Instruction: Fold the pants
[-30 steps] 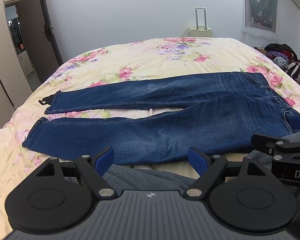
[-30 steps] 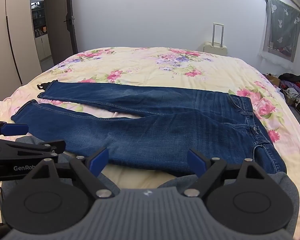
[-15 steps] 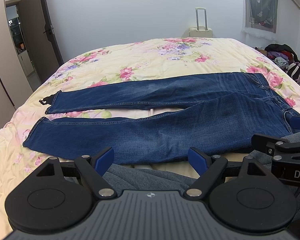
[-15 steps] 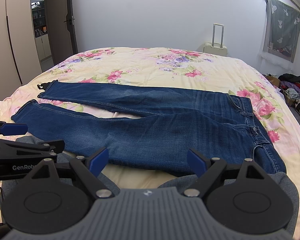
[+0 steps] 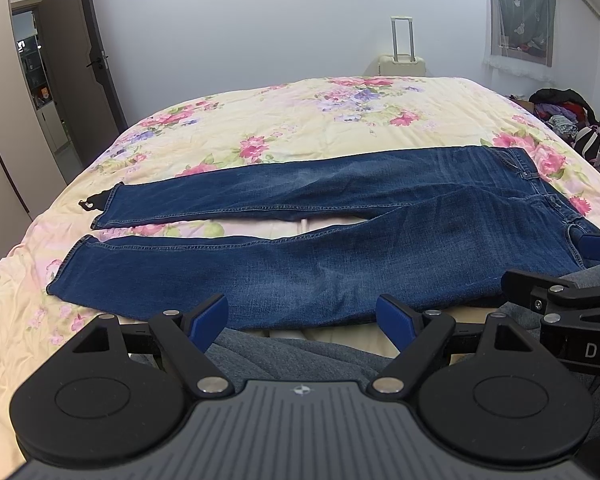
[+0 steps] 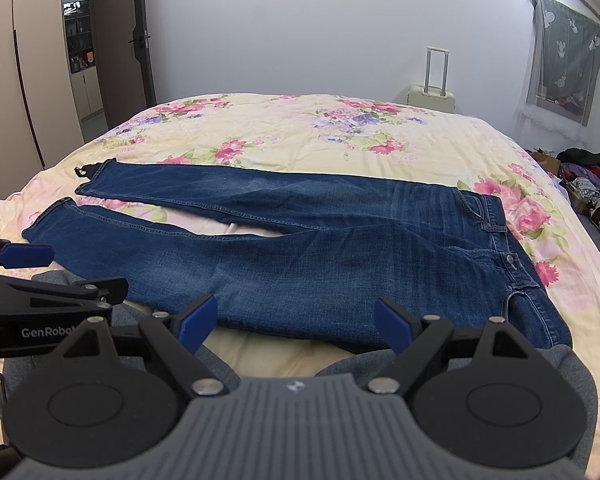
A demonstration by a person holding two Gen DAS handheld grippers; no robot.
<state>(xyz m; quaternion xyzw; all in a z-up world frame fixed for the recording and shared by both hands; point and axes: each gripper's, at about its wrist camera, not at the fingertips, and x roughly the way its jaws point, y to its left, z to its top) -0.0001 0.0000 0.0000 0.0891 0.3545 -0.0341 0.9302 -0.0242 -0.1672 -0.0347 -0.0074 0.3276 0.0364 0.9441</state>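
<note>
Dark blue jeans (image 5: 340,252) lie flat across the floral bed, legs spread to the left, waistband to the right; they also show in the right wrist view (image 6: 320,256). My left gripper (image 5: 302,318) is open and empty, just in front of the near leg's lower edge. My right gripper (image 6: 296,320) is open and empty, in front of the thigh part. Each gripper shows at the edge of the other's view: the right one (image 5: 560,276), the left one (image 6: 40,276).
The bed (image 5: 320,128) has a yellow floral cover. A grey garment (image 6: 572,364) lies at the near edge under the grippers. A cream suitcase (image 5: 402,66) stands at the far wall. A clothes pile (image 5: 572,120) lies on the floor at right. A door (image 5: 88,68) stands open at left.
</note>
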